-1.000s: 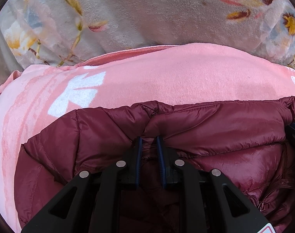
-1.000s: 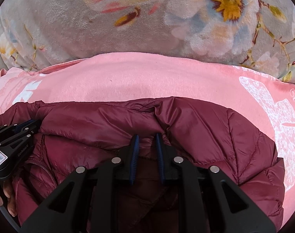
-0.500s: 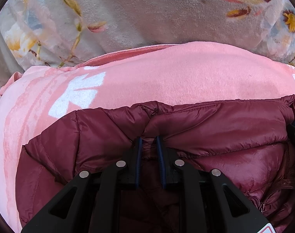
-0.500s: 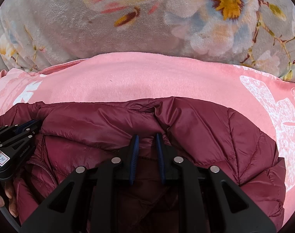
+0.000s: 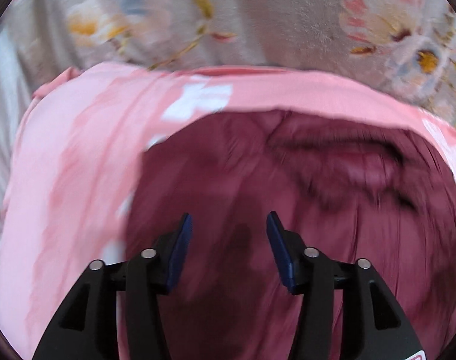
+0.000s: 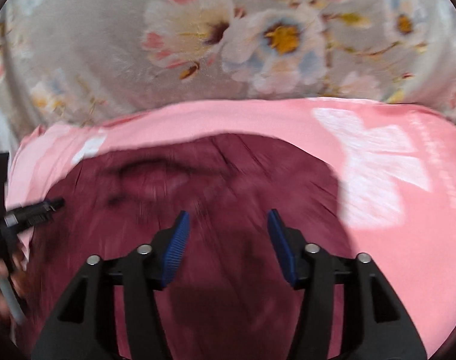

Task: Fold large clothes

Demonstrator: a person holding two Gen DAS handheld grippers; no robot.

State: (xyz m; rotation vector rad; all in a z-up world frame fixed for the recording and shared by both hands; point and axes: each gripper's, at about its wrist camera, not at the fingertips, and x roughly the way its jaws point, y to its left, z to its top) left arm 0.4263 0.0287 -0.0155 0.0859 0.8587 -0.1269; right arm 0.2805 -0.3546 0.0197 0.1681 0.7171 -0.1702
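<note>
Both the left claw (image 5: 229, 225) and right claw (image 6: 228, 222) hang wide open, gripping nothing, above the maroon quilted puffer jacket (image 5: 258, 198) at frame centre on the pink towel (image 5: 78, 165), where a clean next fold likely calls for re-gripping matching edges evenly.

1 jacket (image 5: 288, 210), 2 blankets (image 5: 78, 180)

A home bedroom, likely: floral plush blanket (image 6: 198, 69) under a pink towel (image 6: 393, 270) (soft bedding throughout).
</note>
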